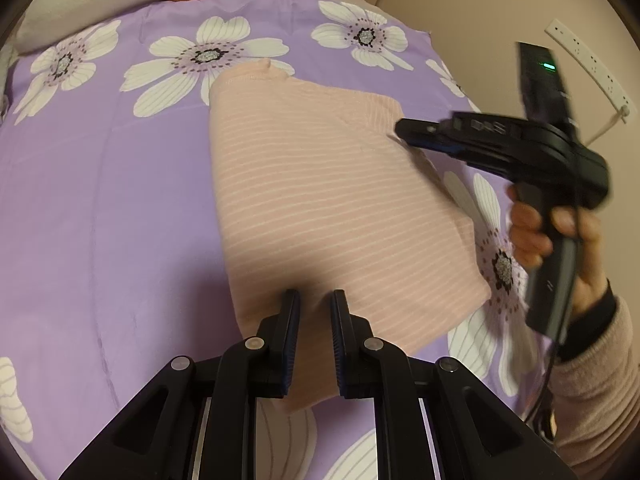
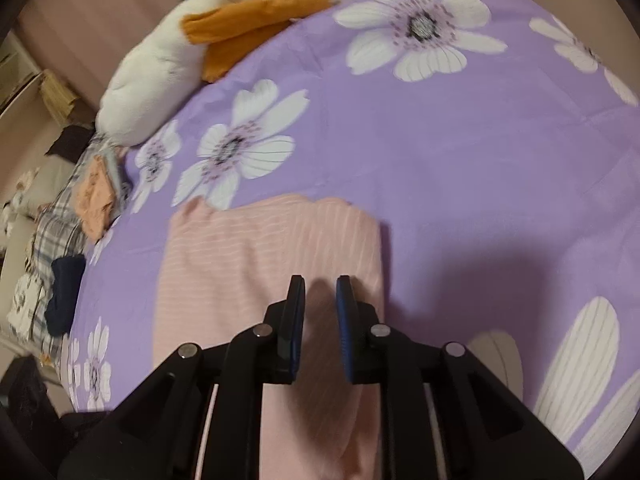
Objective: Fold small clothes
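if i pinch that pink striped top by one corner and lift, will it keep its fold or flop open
Likely flop. The pink striped top looks like thin soft knit that lies flat and follows the purple flowered bedspread, so the layers would probably sag apart. It seems light, so a push might slide or bunch it rather than shift it whole.

Purple sheet (image 2: pixel 460 152) bare beyond pink garment (image 2: pixel 260 248); white plush (image 2: pixel 148 80), orange cloth (image 2: pixel 248 28) block far edge.
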`<state>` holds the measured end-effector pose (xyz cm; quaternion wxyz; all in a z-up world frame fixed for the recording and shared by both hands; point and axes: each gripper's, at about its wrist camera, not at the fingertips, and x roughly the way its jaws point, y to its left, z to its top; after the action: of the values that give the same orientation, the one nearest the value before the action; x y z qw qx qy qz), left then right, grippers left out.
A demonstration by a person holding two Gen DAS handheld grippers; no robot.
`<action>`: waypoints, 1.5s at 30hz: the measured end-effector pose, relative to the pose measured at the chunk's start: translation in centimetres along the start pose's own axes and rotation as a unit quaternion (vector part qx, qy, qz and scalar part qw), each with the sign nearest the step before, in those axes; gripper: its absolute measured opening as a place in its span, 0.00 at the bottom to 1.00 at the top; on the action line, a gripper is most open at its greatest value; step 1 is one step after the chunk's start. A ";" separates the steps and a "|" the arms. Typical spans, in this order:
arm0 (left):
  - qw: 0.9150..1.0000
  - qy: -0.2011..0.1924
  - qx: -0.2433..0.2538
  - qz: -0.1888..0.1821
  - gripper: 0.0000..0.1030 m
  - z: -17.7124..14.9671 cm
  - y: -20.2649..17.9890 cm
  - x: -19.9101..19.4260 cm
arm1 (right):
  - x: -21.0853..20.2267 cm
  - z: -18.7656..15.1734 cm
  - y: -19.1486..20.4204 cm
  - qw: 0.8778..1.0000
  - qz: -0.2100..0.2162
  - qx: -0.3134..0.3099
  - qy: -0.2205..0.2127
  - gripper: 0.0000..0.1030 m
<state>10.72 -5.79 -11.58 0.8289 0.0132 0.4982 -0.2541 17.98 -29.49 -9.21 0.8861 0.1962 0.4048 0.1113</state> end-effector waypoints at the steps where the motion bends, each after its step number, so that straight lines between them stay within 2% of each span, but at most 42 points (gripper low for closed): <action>1: 1.000 0.000 0.000 0.000 0.12 0.0 0.0 0.0 | -0.6 -0.4 0.4 1.000 0.006 -0.010 -0.002 0.17; 9: 1.000 -0.006 0.015 0.015 0.12 -0.6 -0.8 0.1 | -5.1 -5.5 2.7 0.997 0.038 -0.069 -0.011 0.17; 13: 1.000 -0.007 0.017 0.018 0.12 -0.7 -0.9 0.2 | -5.3 -7.9 2.8 0.995 0.021 -0.094 0.002 0.17; 17: 1.000 -0.005 0.017 0.020 0.12 -1.0 -0.9 0.3 | -4.5 -10.5 2.5 0.994 -0.003 -0.106 0.032 0.17; 19: 1.000 -0.004 0.017 0.021 0.12 -1.2 -0.8 0.3 | -4.1 -11.4 2.3 0.994 -0.013 -0.106 0.039 0.14; 31: 1.000 -0.002 0.017 0.024 0.12 -2.7 -0.7 -0.2 | -5.3 -13.4 2.2 0.994 -0.019 -0.101 0.026 0.14; 45: 1.000 -0.003 0.017 0.025 0.12 -3.1 -0.7 -0.4 | -5.8 -14.2 2.2 0.995 -0.019 -0.090 0.023 0.14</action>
<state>7.70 -5.36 -12.63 0.8360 0.0393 0.4909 -0.2421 3.35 -25.97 -12.78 0.8928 0.1051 0.4165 0.1354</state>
